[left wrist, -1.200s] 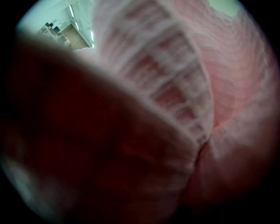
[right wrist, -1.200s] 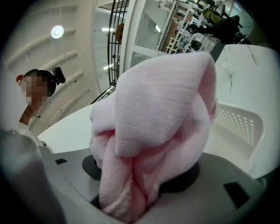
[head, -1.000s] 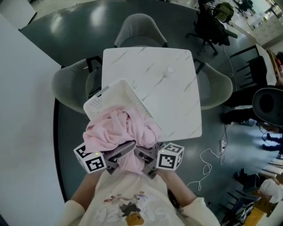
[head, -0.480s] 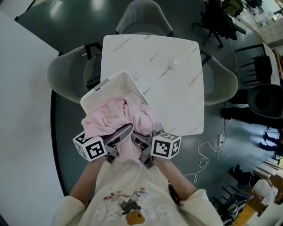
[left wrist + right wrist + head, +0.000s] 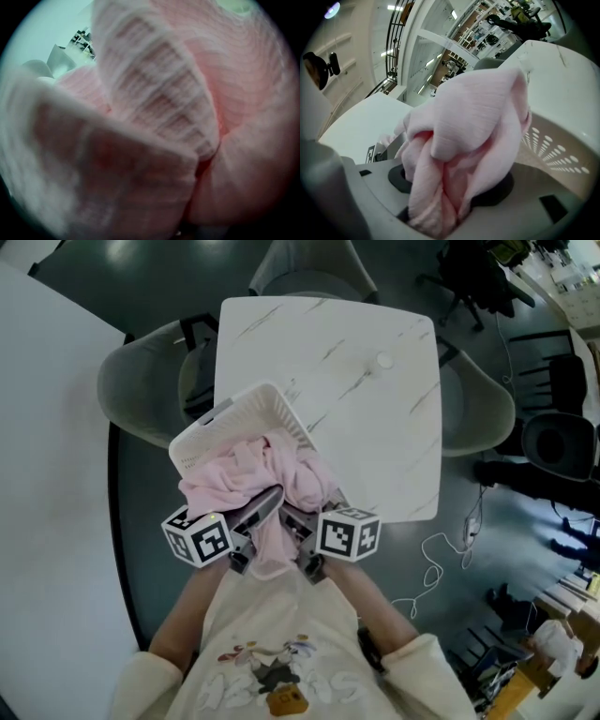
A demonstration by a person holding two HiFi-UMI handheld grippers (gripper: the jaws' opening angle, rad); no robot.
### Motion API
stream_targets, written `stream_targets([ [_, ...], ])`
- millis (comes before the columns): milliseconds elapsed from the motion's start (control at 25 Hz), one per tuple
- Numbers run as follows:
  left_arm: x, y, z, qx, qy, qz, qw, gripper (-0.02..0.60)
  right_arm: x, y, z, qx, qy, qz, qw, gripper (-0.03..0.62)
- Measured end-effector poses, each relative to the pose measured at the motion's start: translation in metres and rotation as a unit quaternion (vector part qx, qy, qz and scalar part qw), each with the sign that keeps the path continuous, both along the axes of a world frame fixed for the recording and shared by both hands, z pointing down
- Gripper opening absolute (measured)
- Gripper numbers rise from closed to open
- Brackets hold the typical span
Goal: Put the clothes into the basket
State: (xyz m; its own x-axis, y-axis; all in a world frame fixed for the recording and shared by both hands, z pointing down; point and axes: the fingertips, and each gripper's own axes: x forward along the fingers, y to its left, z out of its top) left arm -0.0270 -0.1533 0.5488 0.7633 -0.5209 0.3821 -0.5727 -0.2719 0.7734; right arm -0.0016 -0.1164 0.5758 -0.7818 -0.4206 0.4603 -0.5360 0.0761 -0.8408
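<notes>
Right gripper view: the right gripper (image 5: 436, 213) has its jaws closed tight on a bunched fold of the pink garment (image 5: 473, 117), which rises from the pinch in a soft heap and covers much of the view. Behind it to the right stands the white perforated wall of the basket (image 5: 562, 140).

In the left gripper view, ribbed pink cloth (image 5: 154, 117) lies right up against the lens and buries the jaws, so I cannot tell whether that gripper is clamped or loose.

In the head view, the left gripper (image 5: 246, 535) and the right gripper (image 5: 305, 542) sit just beside each other at the near edge of the garment (image 5: 253, 470). Their dark fingers lie against the cloth, and a fold hangs down between them.

Most of the garment is heaped inside the basket (image 5: 234, 418) and spills over its near rim toward the person. The basket sits tilted at the near left corner of the white marbled table (image 5: 375, 446). A small white round object (image 5: 383, 360) lies farther back on the tabletop. Grey chairs (image 5: 141, 399) stand around the table
</notes>
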Motion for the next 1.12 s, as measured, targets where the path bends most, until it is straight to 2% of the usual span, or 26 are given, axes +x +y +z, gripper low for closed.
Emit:
stream_targets([
  [240, -0.002, -0.01, 0.018, -0.021, -0.04, -0.01, 0.9989, 0.437, 0.002, -0.009, 0.018, -0.029, 0.014, 0.004, 0.999, 0.278],
  [400, -0.001, -0.015, 0.026, -0.034, -0.054, -0.011, 0.9979, 0.437, 0.004, -0.014, 0.024, -0.054, 0.018, 0.019, 0.998, 0.278],
  [960, -0.002, -0.037, 0.061, -0.088, -0.059, -0.034, 0.9938, 0.437, 0.012, -0.028, 0.056, -0.127, 0.091, 0.06, 0.986, 0.278],
  [1120, -0.01, -0.04, 0.071, -0.082, -0.107, -0.044, 0.9899, 0.439, 0.012, -0.029, 0.073, -0.141, 0.106, 0.078, 0.981, 0.281],
])
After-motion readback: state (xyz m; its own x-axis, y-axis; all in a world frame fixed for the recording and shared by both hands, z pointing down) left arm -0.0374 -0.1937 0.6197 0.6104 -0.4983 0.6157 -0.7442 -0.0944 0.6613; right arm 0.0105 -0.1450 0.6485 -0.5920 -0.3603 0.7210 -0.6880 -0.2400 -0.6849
